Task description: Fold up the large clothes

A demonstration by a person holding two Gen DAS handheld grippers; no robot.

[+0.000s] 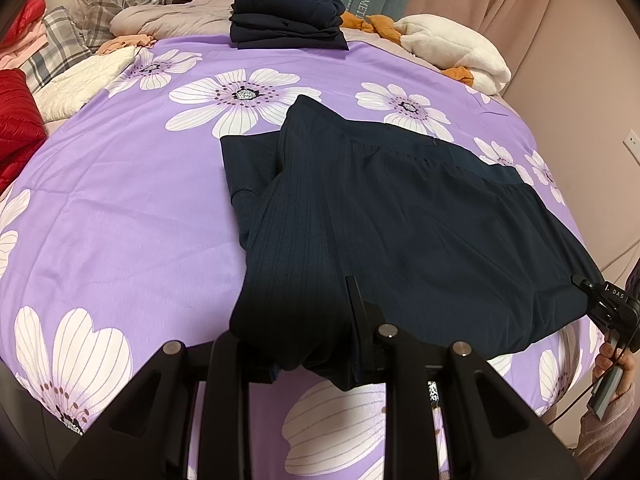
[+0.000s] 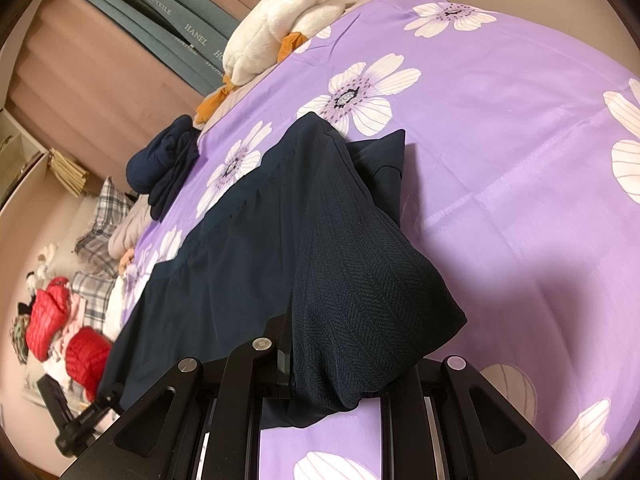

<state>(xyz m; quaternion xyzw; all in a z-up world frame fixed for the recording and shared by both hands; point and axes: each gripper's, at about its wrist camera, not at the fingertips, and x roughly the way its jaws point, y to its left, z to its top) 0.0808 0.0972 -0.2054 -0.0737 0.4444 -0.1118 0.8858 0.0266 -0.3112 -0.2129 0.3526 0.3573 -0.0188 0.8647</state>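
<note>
Lying flat on the purple flower-print bedspread [image 1: 120, 200], dark navy ribbed trousers [image 1: 380, 208], long axis running sideways, left gripper [image 1: 304, 344] and right gripper [image 2: 332, 360] each pinching a near-edge corner

purple flowered bed [image 1: 120, 200], dark navy garment [image 1: 400, 220] spread on it, folded navy pile [image 1: 284, 12] behind

Bedspread [image 1: 120, 208] left of trousers [image 1: 400, 220] lies open.

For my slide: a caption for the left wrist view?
Both grippers pinch the dark navy garment's near edge over a purple floral bedspread.
</note>
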